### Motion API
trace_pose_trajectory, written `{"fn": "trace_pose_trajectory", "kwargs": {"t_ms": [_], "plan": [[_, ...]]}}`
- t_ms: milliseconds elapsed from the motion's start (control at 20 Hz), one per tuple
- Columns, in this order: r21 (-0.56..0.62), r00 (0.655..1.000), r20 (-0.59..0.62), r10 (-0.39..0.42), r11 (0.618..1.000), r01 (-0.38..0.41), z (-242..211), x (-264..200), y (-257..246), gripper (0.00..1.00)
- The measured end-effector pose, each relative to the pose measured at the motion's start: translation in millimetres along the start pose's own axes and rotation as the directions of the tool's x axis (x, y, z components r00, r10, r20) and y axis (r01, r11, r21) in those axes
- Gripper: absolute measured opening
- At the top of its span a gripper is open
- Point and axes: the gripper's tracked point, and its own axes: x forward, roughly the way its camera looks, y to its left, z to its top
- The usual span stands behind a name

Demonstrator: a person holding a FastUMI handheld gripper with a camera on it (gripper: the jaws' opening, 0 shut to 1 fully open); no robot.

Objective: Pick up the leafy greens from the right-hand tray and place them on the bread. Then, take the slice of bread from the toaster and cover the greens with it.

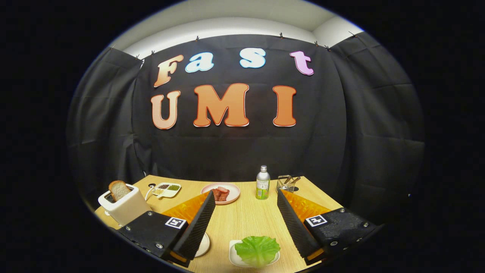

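While the hand-held gripper (245, 223) hangs above the counter (242, 220) with its fingers spread wide and nothing between them, the lettuce leaf (257, 249) lies low in the gap, nearer the right finger than the left, on a small white tray (233, 258). Reaching it calls, I judge, for a short drop straight ahead. A white plate (204, 245) peeks from behind the left finger; whether bread lies on it is hidden. Well beyond, left, the toaster (125, 206) holds an upright bread slice (119, 189).
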Motion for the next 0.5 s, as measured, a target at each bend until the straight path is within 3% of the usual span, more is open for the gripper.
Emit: {"fn": "trace_pose_trajectory", "kwargs": {"t_ms": [200,500], "plan": [[-0.033,0.994,-0.11,0.002,0.999,-0.005,-54,10,-2,0.99],[0.017,0.96,-0.281,0.007,1.0,-0.002,-130,20,-12,0.99]]}}
